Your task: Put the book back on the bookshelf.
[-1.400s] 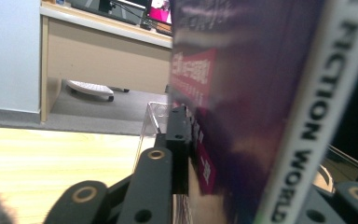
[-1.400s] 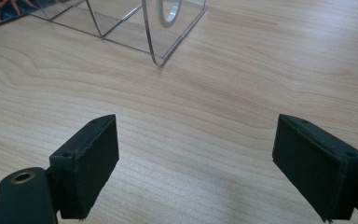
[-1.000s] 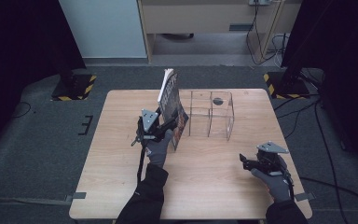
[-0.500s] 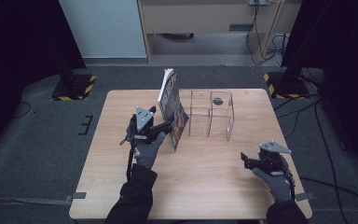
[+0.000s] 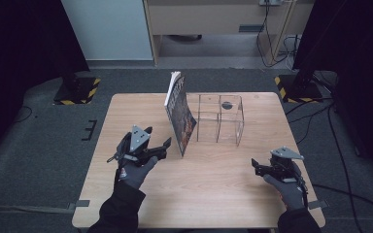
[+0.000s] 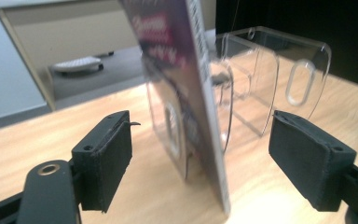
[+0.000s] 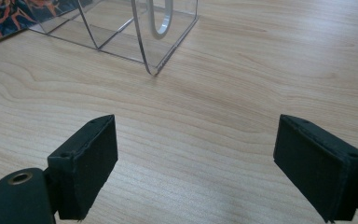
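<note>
Fingers spread wide on both grippers, nothing pinched.
Left gripper (image 5: pixel 161 145), its jaws just opened, flanks the magazine (image 5: pixel 179 114), which leans upright against the clear organizer (image 5: pixel 219 119).

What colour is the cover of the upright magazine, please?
The magazine has a dark cover with orange-red artwork, clearest in the high view.

Overhead forward-down view; two close jaw-level views, all sharing the clear rack (image 5: pixel 221 119).
</note>
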